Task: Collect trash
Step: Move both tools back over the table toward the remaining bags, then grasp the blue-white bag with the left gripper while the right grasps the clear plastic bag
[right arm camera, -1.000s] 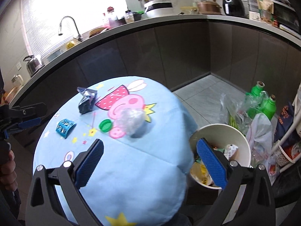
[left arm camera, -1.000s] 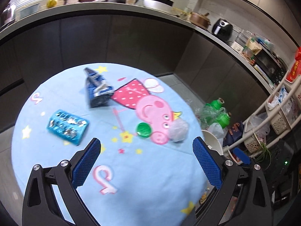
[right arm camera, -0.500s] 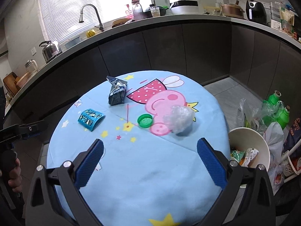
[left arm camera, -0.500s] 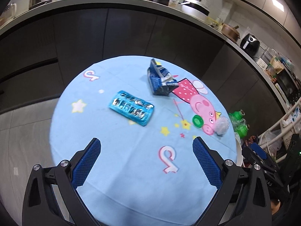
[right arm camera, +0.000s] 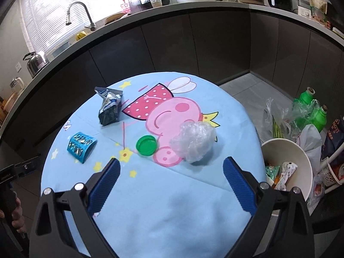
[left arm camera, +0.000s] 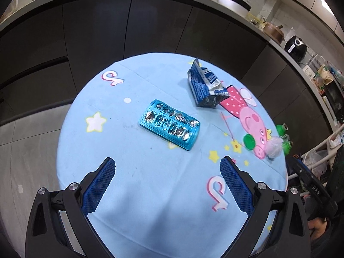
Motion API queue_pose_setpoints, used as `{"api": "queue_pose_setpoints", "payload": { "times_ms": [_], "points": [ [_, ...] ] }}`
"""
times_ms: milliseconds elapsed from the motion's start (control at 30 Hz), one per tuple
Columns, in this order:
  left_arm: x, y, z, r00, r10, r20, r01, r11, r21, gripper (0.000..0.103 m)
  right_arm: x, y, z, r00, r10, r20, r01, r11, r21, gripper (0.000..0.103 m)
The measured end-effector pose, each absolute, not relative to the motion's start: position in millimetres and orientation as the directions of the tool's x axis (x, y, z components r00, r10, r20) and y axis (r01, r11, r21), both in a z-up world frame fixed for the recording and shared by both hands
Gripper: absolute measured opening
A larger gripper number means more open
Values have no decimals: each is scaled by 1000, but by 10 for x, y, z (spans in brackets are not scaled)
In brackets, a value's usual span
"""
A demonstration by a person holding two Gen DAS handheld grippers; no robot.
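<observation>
On the round table's blue cartoon cloth (left arm camera: 133, 193) lie a teal blister pack (left arm camera: 169, 126), a crumpled blue snack wrapper (left arm camera: 204, 86), a green cap (left arm camera: 249, 142) and a ball of clear plastic (left arm camera: 273, 147). My left gripper (left arm camera: 166, 172) hovers open just short of the blister pack, nothing between its pads. My right gripper (right arm camera: 171, 172) hangs near the plastic ball (right arm camera: 193, 140) and green cap (right arm camera: 146, 145); its jaws are closing slightly, wide apart and empty. The wrapper (right arm camera: 109, 107) and blister pack (right arm camera: 80, 147) show farther left. A white bin (right arm camera: 301, 161) with trash stands right of the table.
Dark cabinets under a curved counter (right arm camera: 193, 8) ring the table. Green bottles (right arm camera: 311, 111) and plastic bags crowd the floor by the bin. A hand (right arm camera: 15, 215) holding the left gripper's handle shows at the lower left of the right wrist view.
The left gripper swung left across the table and now faces the blister pack. The right gripper moved from the bin side toward the plastic ball and cap, which now look closer.
</observation>
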State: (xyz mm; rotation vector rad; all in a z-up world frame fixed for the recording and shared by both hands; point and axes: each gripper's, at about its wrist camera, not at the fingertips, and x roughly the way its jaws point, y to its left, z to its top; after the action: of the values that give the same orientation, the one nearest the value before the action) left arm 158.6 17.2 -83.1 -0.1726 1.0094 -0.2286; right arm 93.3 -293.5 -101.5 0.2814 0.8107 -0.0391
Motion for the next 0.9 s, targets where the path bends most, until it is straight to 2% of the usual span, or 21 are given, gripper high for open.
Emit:
{"api": "queue_pose_setpoints", "payload": {
  "times_ms": [100,167,433,500,567,600,667,800,900],
  "points": [
    [1755,153,-934,489,-265,-831,106,964,-246,94,1095,-3035,-1116,669,55,-741,175,957,229,90],
    [1855,134,-968,478,-274,-835,108,961,-253,94,1182,-3093,-1184,659,46,-751,197,952,232,83],
    [2289,-105,-888,478,-303,-825,155,953,-261,94,1433,-3184,-1343,637,54,-769,220,943,249,67],
    [2416,-219,-882,473,-322,-820,167,947,-275,94,1479,-3189,-1387,626,57,-777,220,944,246,53],
    [2551,-346,-894,465,-337,-819,177,941,-287,94,1504,-3184,-1417,620,68,-782,209,946,248,19],
    [2602,-394,-906,460,-346,-818,176,938,-298,94,1503,-3180,-1417,623,76,-778,195,949,249,16],
    [2744,-500,-939,447,-372,-813,163,928,-335,94,1491,-3146,-1395,631,73,-772,172,958,231,12],
    [3030,-668,-993,433,-421,-797,116,903,-414,94,1447,-3139,-1351,643,66,-763,159,963,217,11],
    [3259,-807,-1074,422,-420,-803,83,900,-427,94,1407,-3155,-1338,645,64,-761,164,962,220,11]
  ]
}}
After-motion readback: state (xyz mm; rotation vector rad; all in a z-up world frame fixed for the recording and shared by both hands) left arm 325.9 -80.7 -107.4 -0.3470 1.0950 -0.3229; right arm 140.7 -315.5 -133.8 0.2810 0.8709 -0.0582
